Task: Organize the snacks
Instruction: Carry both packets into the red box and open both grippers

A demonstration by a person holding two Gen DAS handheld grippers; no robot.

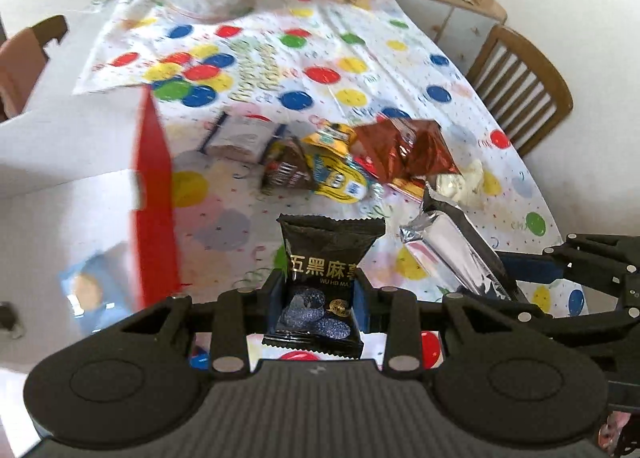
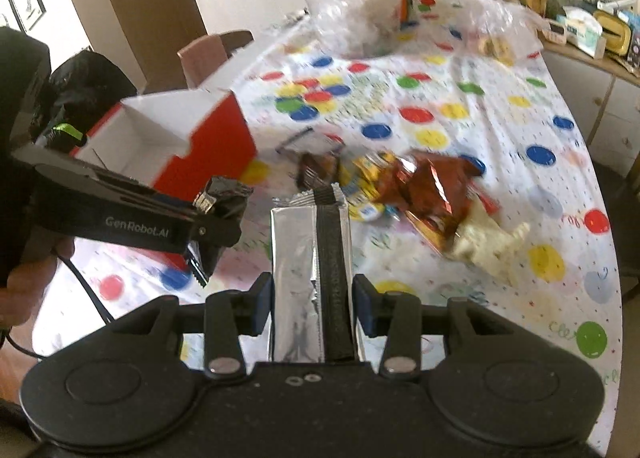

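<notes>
Beside the red-and-white open cardboard box (image 2: 168, 138), which is my landmark for everything, I've got both tongs loaded. Left tongs (image 1: 318, 298) are closed on a small black foil snack packet with gold Chinese lettering (image 1: 324, 270), gripped low on its body so the top edge sticks up free. It's up off the table (image 1: 520, 186), just right of the box's red wall. Right tongs (image 2: 314, 298) are clamped on a long silver foil bar wrapper with a black seam strip (image 2: 312, 258), held across its width near one end so most of it pokes forward. From the right camera that bar sits right of the box and a bit nearer me.

Why hold both in the air? My guess is they're headed into the box, which looks mostly bare inside on the side I can see.

Further right of the box, a loose pile (image 2: 400, 186) waits on the spotted plastic tablecloth: crinkly brown foil bag, yellow packets, dark brown packet, pale wrapper.
</notes>
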